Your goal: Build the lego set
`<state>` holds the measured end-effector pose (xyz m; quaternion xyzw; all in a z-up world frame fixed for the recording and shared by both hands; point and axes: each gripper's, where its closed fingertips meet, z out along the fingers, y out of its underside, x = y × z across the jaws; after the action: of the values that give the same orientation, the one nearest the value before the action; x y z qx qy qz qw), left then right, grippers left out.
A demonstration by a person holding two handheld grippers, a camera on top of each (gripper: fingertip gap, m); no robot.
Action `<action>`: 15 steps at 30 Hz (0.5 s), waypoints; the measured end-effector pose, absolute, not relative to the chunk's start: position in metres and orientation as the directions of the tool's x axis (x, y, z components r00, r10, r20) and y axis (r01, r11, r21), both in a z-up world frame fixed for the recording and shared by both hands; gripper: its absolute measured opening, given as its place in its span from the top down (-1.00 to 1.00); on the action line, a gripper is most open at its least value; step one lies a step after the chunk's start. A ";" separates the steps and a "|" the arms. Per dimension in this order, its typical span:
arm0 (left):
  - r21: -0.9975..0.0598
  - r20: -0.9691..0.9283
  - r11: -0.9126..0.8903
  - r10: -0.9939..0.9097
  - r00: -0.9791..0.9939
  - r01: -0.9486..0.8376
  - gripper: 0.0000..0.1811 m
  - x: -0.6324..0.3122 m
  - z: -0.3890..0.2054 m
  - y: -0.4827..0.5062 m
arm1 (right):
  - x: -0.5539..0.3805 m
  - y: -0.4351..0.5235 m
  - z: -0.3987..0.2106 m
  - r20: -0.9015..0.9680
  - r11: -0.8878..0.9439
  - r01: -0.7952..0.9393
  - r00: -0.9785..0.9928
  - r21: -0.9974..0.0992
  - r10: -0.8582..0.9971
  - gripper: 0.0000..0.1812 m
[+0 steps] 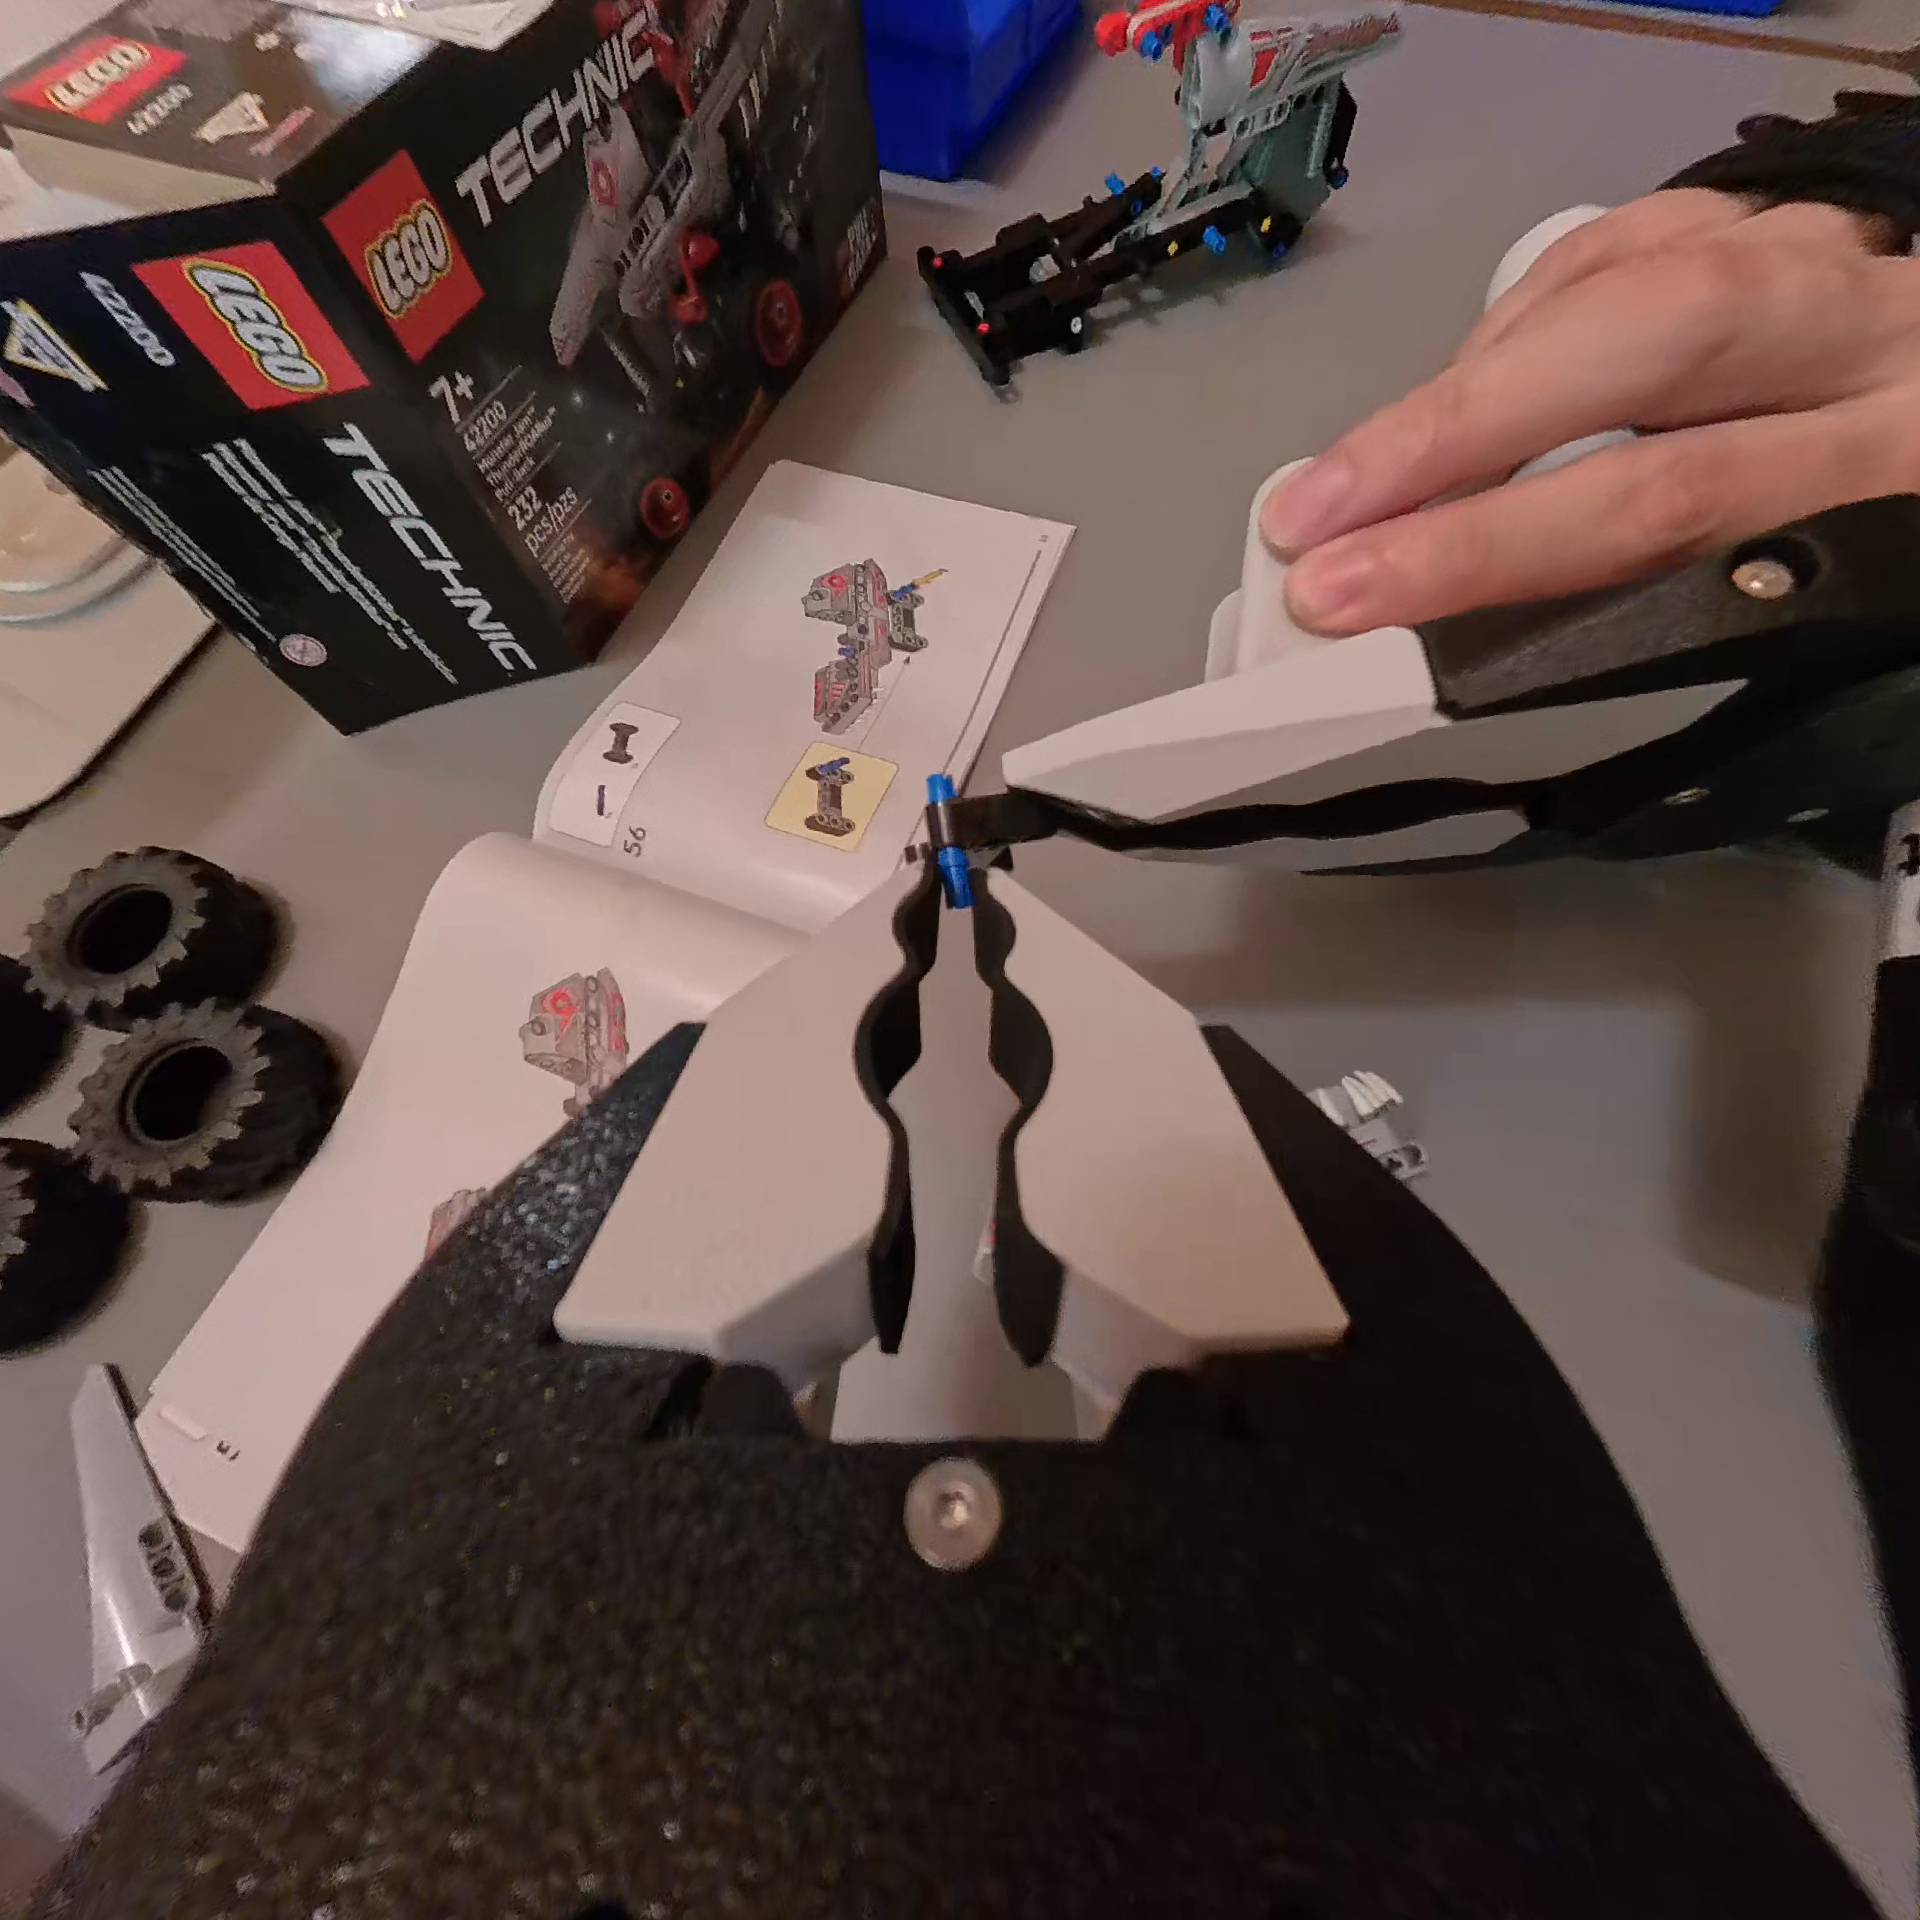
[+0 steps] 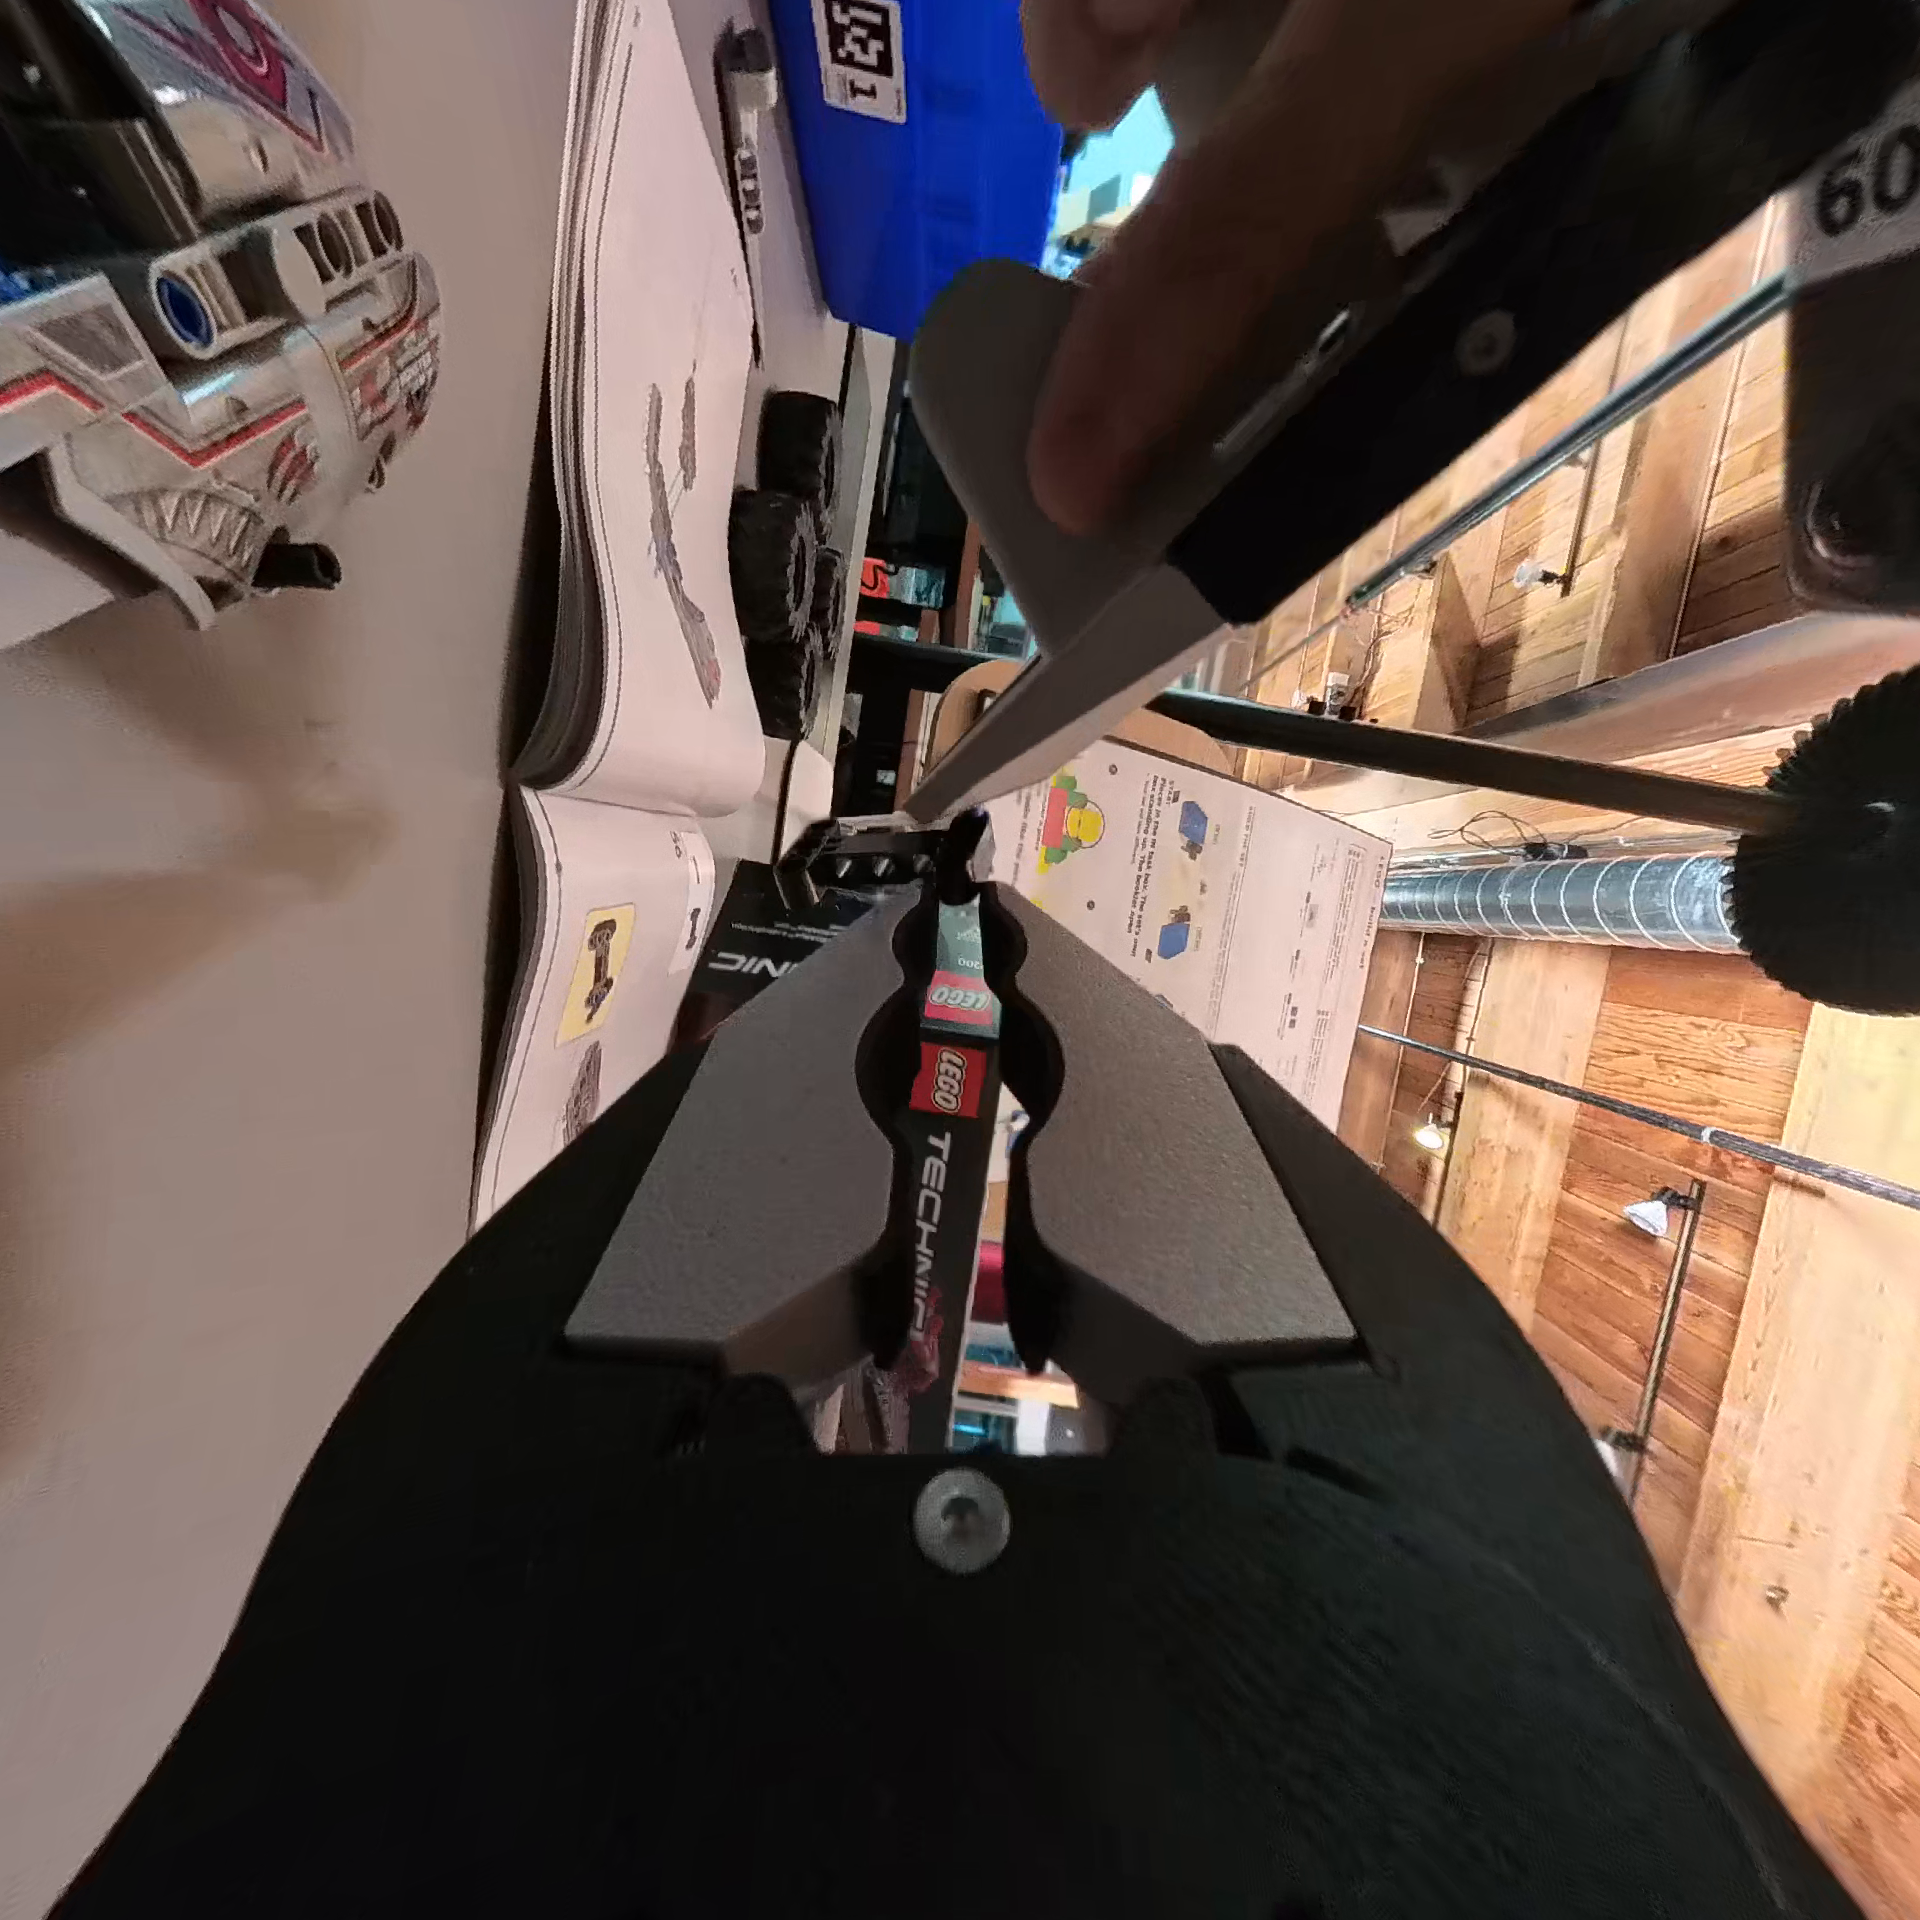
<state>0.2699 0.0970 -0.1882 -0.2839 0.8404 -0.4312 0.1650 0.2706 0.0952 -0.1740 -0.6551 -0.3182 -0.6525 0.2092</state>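
Note:
In the left wrist view my left gripper (image 1: 951, 883) is shut on a small blue pin (image 1: 948, 847), held above the open instruction booklet (image 1: 831, 644). My right gripper (image 1: 1003, 812) comes in from the right with a hand on it and is shut on a short black beam (image 1: 971, 818). The pin stands in the beam's end. In the right wrist view my right gripper (image 2: 961, 888) holds the black beam (image 2: 868, 860), which sticks out to the left. The left gripper (image 2: 925, 805) reaches in from above, at the pin (image 2: 968, 831).
The black Lego box (image 1: 416, 416) stands at the back left. A part-built chassis (image 1: 1143, 229) and a blue bin (image 1: 956, 73) are behind. Black tyres (image 1: 156, 1039) lie at the left. A silver body shell (image 2: 208, 364) lies near the right gripper. A grey panel (image 1: 135, 1538) lies at the lower left. Less than 4 cm separates the two grippers' tips. The grey panel (image 1: 135, 1538) is about 25 cm from both grippers' fingertips.

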 end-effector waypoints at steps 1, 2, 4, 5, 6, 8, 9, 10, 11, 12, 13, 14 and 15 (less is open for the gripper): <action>-0.832 -0.048 0.460 -0.616 -0.786 -0.310 0.98 0.271 -0.186 0.097 | 0.269 0.096 -0.173 0.991 -0.700 0.703 -0.048 0.124 0.127 0.93; -0.849 -0.072 0.455 -0.603 -0.794 -0.268 0.98 0.272 -0.184 0.097 | 0.269 0.095 -0.170 0.994 -0.696 0.712 -0.038 0.097 0.100 0.94; -0.873 -0.135 0.450 -0.591 -0.795 -0.186 0.98 0.274 -0.178 0.100 | 0.270 0.092 -0.168 0.998 -0.682 0.731 0.056 -0.020 0.031 0.87; -0.880 -0.169 0.453 -0.582 -0.796 -0.144 0.98 0.274 -0.175 0.101 | 0.270 0.092 -0.169 0.991 -0.658 0.746 0.137 -0.106 -0.004 0.78; -0.886 -0.205 0.454 -0.563 -0.801 -0.092 0.98 0.272 -0.172 0.101 | 0.269 0.091 -0.169 0.973 -0.624 0.755 0.226 -0.203 -0.043 0.72; -0.890 -0.257 0.455 -0.529 -0.809 -0.015 0.98 0.268 -0.166 0.101 | 0.267 0.091 -0.168 0.884 -0.530 0.723 0.451 -0.443 -0.124 0.61; -0.886 -0.266 0.464 -0.513 -0.816 -0.003 0.98 0.266 -0.167 0.101 | 0.267 0.091 -0.165 0.817 -0.475 0.682 0.554 -0.556 -0.161 0.57; -0.880 -0.272 0.474 -0.504 -0.820 0.000 0.98 0.264 -0.168 0.102 | 0.268 0.090 -0.163 0.747 -0.422 0.635 0.640 -0.647 -0.181 0.55; -0.876 -0.275 0.482 -0.498 -0.822 0.001 0.98 0.263 -0.169 0.103 | 0.269 0.089 -0.164 0.678 -0.384 0.586 0.715 -0.714 -0.170 0.54; -0.875 -0.277 0.485 -0.486 -0.829 0.008 0.98 0.261 -0.169 0.102 | 0.270 0.088 -0.168 0.617 -0.368 0.537 0.773 -0.759 -0.146 0.50; -0.876 -0.275 0.482 -0.472 -0.838 0.017 0.98 0.259 -0.168 0.101 | 0.270 0.088 -0.175 0.566 -0.367 0.497 0.818 -0.787 -0.107 0.45; -0.877 -0.272 0.480 -0.462 -0.844 0.020 0.99 0.256 -0.167 0.100 | 0.269 0.088 -0.182 0.525 -0.373 0.468 0.848 -0.801 -0.065 0.41; -0.875 -0.268 0.484 -0.454 -0.849 0.017 0.99 0.255 -0.167 0.099 | 0.270 0.090 -0.186 0.504 -0.373 0.453 0.862 -0.809 -0.046 0.40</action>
<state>0.2546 0.0990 -0.1672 -0.1321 0.8272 -0.4903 0.2405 0.2699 0.0896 -0.1865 -0.7963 -0.1279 -0.2292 0.5450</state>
